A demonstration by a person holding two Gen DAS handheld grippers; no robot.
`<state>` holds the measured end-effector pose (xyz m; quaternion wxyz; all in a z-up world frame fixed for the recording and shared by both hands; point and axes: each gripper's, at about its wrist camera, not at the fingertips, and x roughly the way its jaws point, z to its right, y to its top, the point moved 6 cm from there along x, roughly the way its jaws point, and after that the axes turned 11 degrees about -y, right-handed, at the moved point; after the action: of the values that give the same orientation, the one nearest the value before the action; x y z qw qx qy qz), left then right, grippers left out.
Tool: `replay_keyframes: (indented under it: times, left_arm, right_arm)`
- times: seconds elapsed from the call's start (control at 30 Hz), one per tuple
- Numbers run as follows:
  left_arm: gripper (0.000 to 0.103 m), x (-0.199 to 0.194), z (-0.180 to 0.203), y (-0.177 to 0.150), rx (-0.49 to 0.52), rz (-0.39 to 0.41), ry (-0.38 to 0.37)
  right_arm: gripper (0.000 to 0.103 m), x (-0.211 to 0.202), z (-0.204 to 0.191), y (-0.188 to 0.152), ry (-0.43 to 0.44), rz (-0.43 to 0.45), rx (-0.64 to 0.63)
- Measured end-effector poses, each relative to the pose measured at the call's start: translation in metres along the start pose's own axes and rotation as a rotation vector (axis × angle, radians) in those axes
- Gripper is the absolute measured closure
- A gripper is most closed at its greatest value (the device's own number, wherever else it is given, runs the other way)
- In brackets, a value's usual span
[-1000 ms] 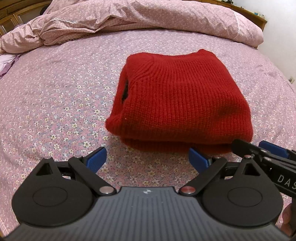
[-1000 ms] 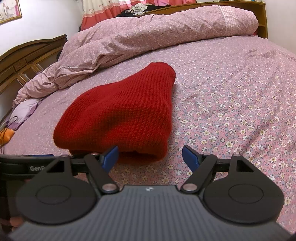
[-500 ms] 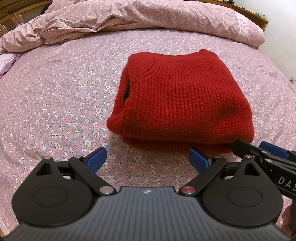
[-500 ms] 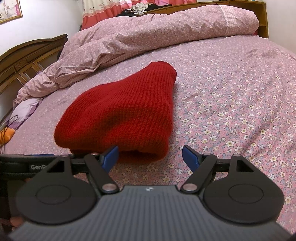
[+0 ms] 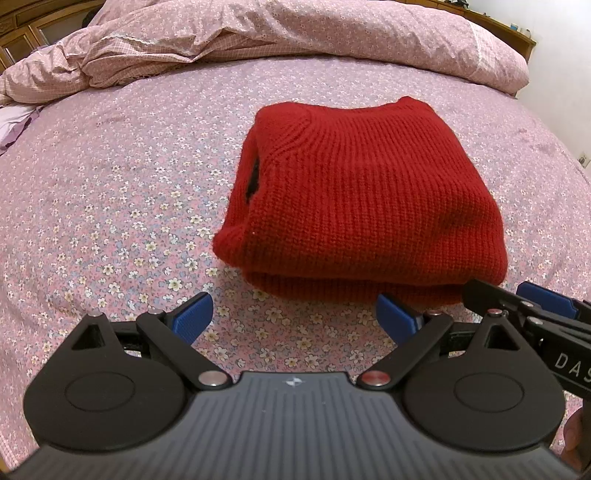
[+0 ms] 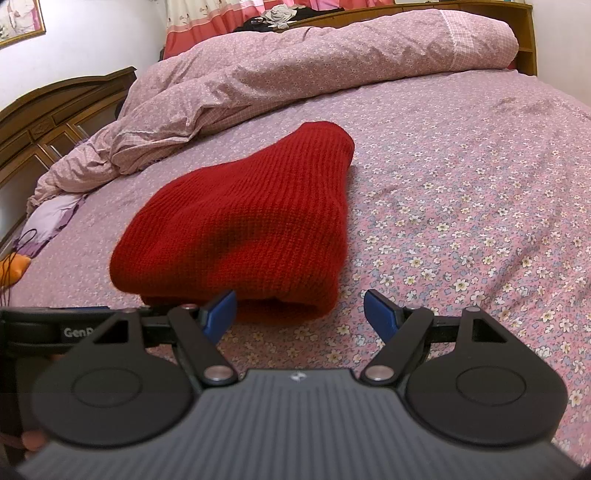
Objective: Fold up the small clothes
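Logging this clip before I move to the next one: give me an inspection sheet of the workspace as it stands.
Surface: bed sheet, pink floral, mostly flat.
Job's things: red sweater, folded into a compact stack, lying on the sheet, touched by neither gripper.
Clutter: bunched duvet along the far side; lilac cloth and an orange item at the bed's edge.
Grippers: left gripper open, empty, short of the sweater; right gripper open, empty, at the sweater's near edge.
Cables: thin dark cord by the orange item.
Surroundings: wooden headboard, curtain, white wall.
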<state>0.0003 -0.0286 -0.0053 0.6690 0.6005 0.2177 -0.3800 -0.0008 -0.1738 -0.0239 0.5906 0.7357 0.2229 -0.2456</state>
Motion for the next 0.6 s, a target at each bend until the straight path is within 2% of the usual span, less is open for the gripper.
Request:
replay_keyframes:
  times: [0.6]
  left_arm:
    - [0.006, -0.0007, 0.0014, -0.0010, -0.010, 0.019, -0.007]
  right_arm:
    - [0.025, -0.0004, -0.0025, -0.0009, 0.003, -0.001, -0.005]
